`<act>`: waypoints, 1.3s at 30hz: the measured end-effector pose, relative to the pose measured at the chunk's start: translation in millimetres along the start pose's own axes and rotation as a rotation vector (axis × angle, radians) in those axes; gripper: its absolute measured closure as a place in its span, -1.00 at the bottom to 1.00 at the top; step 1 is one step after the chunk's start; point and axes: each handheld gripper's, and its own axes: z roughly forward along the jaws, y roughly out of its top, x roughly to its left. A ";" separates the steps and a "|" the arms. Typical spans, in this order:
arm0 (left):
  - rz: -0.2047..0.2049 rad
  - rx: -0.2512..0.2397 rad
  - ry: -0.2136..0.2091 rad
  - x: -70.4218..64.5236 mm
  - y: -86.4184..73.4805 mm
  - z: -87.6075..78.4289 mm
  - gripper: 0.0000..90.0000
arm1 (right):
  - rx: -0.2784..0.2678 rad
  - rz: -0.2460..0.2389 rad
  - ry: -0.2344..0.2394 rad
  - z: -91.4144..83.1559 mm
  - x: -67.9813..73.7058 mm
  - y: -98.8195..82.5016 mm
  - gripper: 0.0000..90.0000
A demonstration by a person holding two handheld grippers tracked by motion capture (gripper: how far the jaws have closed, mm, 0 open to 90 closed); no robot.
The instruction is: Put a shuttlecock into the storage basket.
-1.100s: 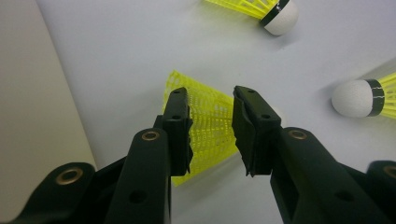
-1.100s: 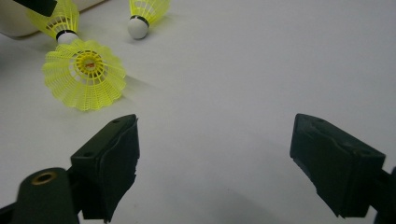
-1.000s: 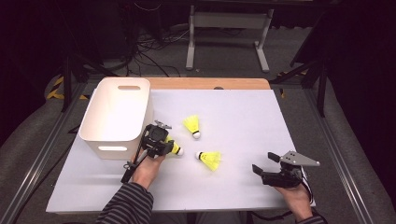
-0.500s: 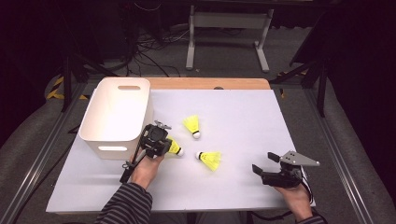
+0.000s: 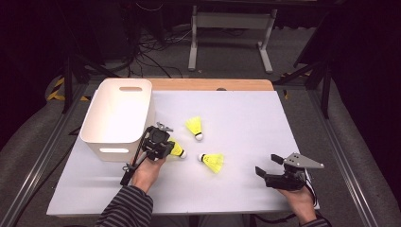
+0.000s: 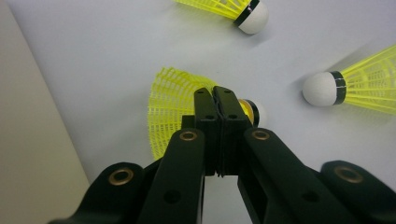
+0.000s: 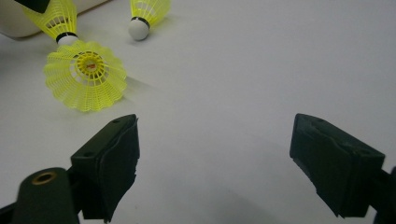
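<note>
Three yellow shuttlecocks with white corks lie on the white table (image 5: 255, 113). My left gripper (image 5: 166, 144) is beside the bin, shut on the skirt of the nearest shuttlecock (image 5: 178, 150). In the left gripper view the jaws (image 6: 217, 95) have just been closing and meet over that shuttlecock's mesh skirt (image 6: 168, 112). A second shuttlecock (image 5: 195, 126) lies farther back and a third (image 5: 213, 161) to the right. My right gripper (image 5: 267, 164) rests low at the front right, open and holding nothing (image 7: 215, 144), with the third shuttlecock (image 7: 86, 74) ahead of it.
A white plastic bin (image 5: 111, 150) with handle slots stands at the table's left, its wall close beside the left gripper (image 6: 32, 140). A wooden strip (image 5: 208, 84) runs along the far edge. Metal frame legs and cables sit on the dark floor behind.
</note>
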 end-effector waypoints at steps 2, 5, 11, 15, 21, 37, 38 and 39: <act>0.001 -0.004 -0.008 -0.1 0.1 -0.6 0.99 | 0.000 0.000 0.000 0.0 0.1 0.0 -0.64; 0.000 -0.010 -0.026 0.2 0.4 -1.5 0.99 | 0.001 0.002 0.000 0.2 0.1 0.0 -0.64; 0.003 -0.013 -0.045 -1.1 0.8 -2.8 0.99 | -0.001 0.003 -0.001 0.1 0.1 0.0 -0.64; 0.004 -0.017 -0.053 -1.3 1.1 -3.3 0.99 | 0.000 -0.002 0.000 0.2 -0.4 0.0 -0.63; 0.018 -0.018 -0.067 -2.6 1.3 -5.1 0.99 | -0.006 -0.001 -0.003 0.0 -0.3 0.2 -0.63; 0.027 -0.019 -0.079 -3.9 1.9 -10.9 1.00 | -0.008 -0.003 -0.002 -0.3 0.1 0.3 -0.63; 0.029 -0.017 -0.079 -3.8 2.0 -11.5 1.00 | -0.007 -0.002 -0.002 -0.3 0.1 0.3 -0.63; 0.030 -0.018 -0.082 -3.7 2.2 -11.9 1.00 | -0.007 -0.002 -0.002 -0.2 0.0 0.3 -0.63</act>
